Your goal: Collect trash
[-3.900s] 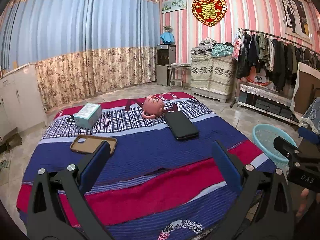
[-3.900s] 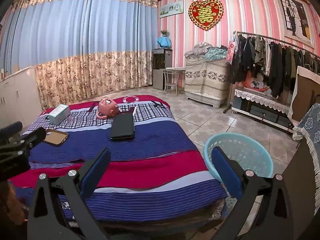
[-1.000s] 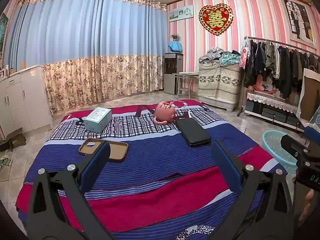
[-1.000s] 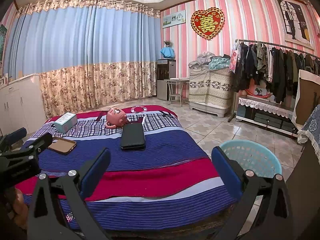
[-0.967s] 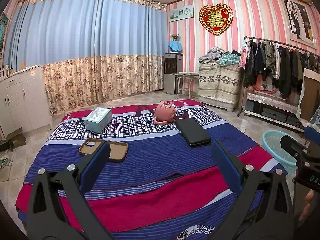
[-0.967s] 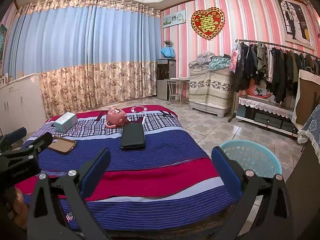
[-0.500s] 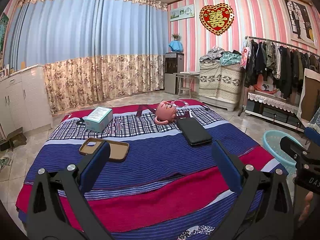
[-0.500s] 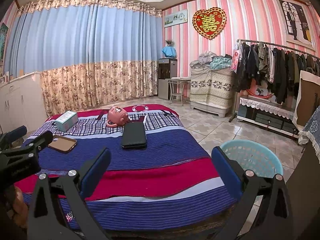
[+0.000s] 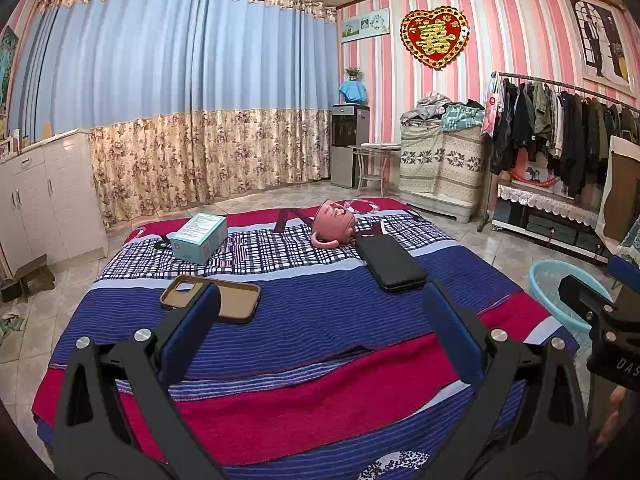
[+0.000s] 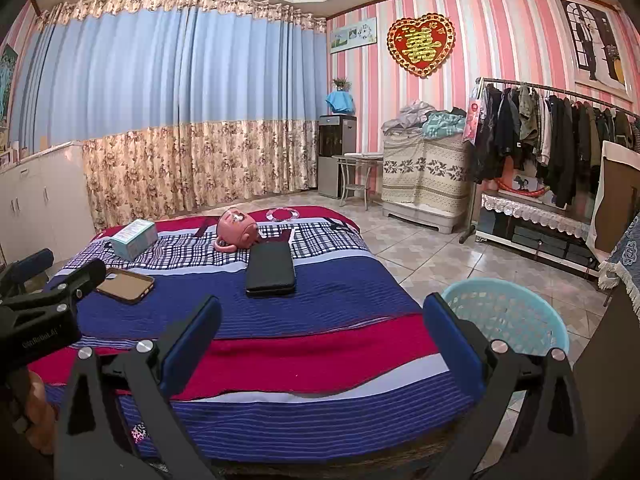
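A bed with a striped blue and red blanket [image 9: 320, 328] carries a teal box [image 9: 199, 237], a brown phone case [image 9: 212, 298], a tipped pink mug [image 9: 334, 225] and a black wallet-like case [image 9: 390, 263]. The same items show in the right wrist view: box [image 10: 134, 238], phone case [image 10: 125, 279], mug [image 10: 237, 232], black case [image 10: 271, 267]. A light blue basket [image 10: 506, 320] stands on the floor right of the bed. My left gripper [image 9: 320, 332] is open and empty above the bed's near end. My right gripper [image 10: 320, 332] is open and empty, near the basket.
White cabinets [image 9: 36, 196] stand at the left. A clothes rack [image 9: 560, 140] and a low shelf [image 10: 536, 224] line the right wall. A covered pile [image 10: 426, 168], a small table [image 10: 358, 176] and a water dispenser [image 9: 348, 144] stand at the back. Tiled floor [image 10: 420, 248] lies right of the bed.
Both grippers have risen and tilted up slightly since the oldest frames, so the bed sits lower in view. In the last second almost nothing moves. Both stay open.
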A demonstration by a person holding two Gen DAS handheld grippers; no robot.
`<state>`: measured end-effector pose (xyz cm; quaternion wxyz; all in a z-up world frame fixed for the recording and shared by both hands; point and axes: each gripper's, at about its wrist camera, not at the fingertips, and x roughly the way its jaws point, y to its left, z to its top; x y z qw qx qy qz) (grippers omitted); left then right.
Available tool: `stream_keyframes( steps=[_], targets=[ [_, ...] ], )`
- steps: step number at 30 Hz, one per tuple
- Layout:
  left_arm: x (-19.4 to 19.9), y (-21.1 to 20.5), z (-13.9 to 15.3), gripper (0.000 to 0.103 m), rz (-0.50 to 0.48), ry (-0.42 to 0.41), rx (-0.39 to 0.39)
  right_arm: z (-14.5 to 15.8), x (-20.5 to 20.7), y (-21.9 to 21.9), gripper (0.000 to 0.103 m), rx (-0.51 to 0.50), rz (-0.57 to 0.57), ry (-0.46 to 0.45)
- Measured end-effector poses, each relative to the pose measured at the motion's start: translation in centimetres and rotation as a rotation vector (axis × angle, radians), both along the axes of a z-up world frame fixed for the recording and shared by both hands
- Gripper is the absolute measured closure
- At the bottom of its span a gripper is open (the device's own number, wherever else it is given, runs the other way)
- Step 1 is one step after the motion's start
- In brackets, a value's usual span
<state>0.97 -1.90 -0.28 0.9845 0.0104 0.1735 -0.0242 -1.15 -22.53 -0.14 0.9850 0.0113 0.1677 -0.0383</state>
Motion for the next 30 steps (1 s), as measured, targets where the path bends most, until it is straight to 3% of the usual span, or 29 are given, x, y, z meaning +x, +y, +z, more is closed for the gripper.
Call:
stream_keyframes(
  steps=[30],
  targets=[
    [-0.03, -0.1, 0.05, 0.005, 0.001, 0.002, 0.002, -0.35, 0.11, 0.12, 0.005, -0.001, 0.004, 0.002]
  ],
)
